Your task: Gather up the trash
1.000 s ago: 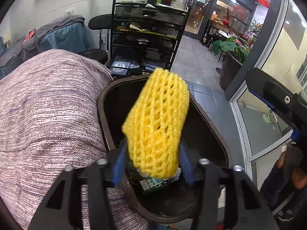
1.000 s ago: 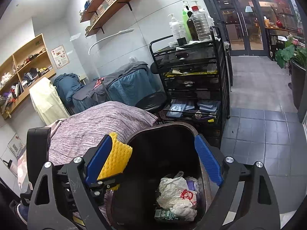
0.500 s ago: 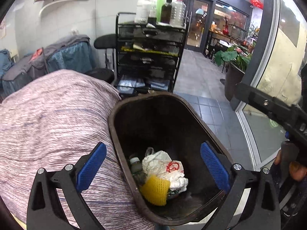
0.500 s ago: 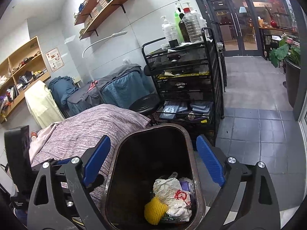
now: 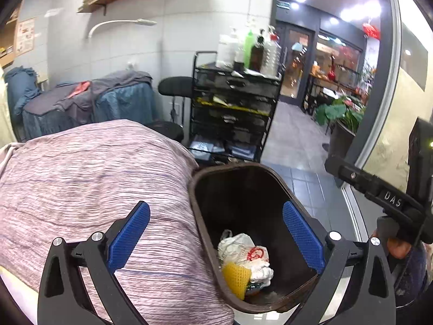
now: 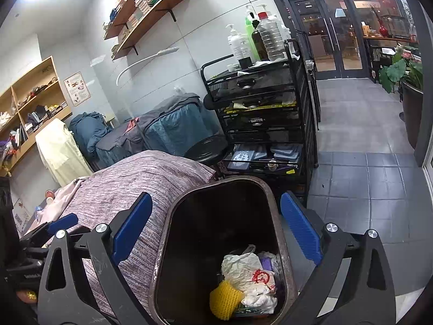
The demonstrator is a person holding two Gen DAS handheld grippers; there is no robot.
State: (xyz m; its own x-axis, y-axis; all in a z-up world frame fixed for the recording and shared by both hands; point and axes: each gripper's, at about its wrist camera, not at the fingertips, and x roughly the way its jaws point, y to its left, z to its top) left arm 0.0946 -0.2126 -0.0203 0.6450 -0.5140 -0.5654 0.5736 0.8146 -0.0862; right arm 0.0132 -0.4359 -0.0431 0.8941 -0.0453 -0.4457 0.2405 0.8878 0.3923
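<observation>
Yellow foam net [image 6: 225, 300], crinkled plastic bag [image 6: 250, 273], matt brown bin [image 6: 162, 243], striped woven cloth [image 5: 81, 178]

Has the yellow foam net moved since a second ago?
Yes. The yellow foam net left the left tongs, whose jaws just opened, and dropped to the bottom of the trash bin, beside the white bag.

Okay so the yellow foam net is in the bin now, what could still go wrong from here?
Two risks, both judgement calls. The right gripper has its jaws spread across the bin, so a careless pull back may clip the rim and tip it. The bin stands tight against the striped bedding, so the open left gripper could snag that fabric as it moves. The yellow foam net itself sits low among the plastic bags.
</observation>
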